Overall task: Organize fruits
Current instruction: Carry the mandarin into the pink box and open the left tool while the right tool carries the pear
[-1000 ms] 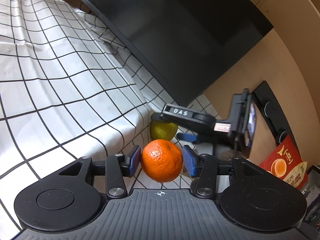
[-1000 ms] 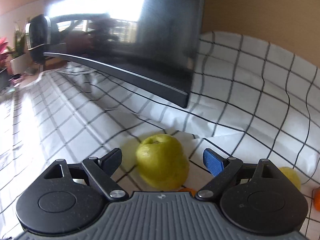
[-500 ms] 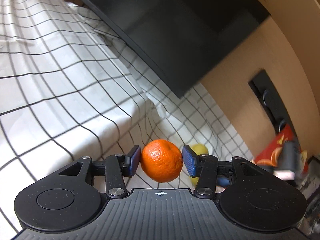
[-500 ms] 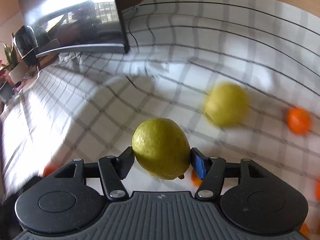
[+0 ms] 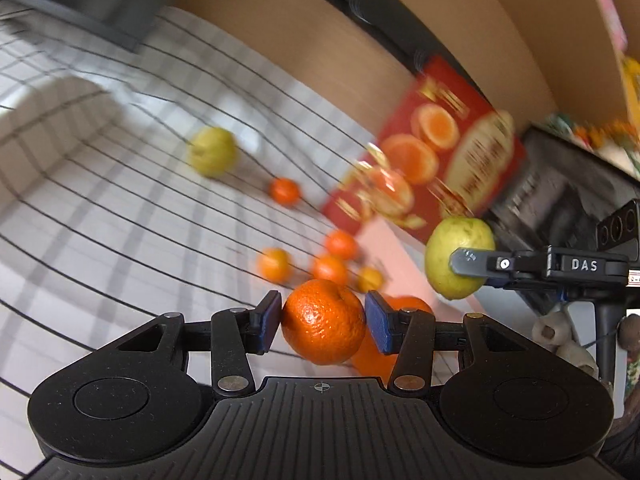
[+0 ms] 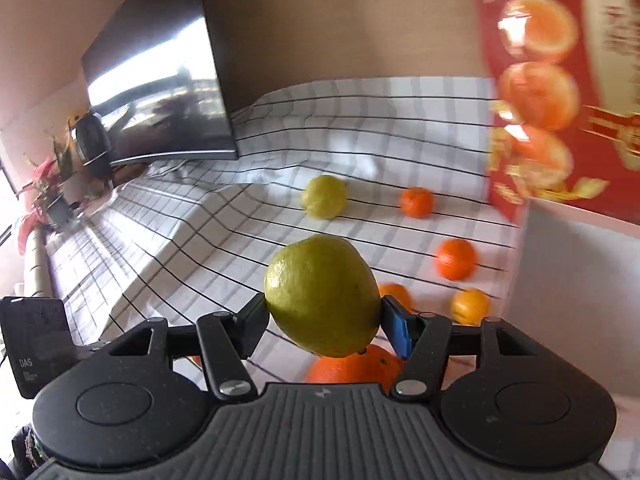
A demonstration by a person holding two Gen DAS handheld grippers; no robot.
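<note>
My left gripper is shut on an orange and holds it above the checked cloth. My right gripper is shut on a green fruit, lifted off the cloth; the same fruit shows at the right of the left wrist view. Another green fruit and several small oranges lie loose on the cloth. A larger orange lies just below the right gripper.
A red box printed with oranges stands at the right, with a pale box or panel in front of it. A dark monitor stands at the back left. The cloth steps up over a raised ledge.
Both grippers have swung right, away from the monitor, toward the red box and the loose oranges. The right gripper shut on the green fruit and lifted it.
</note>
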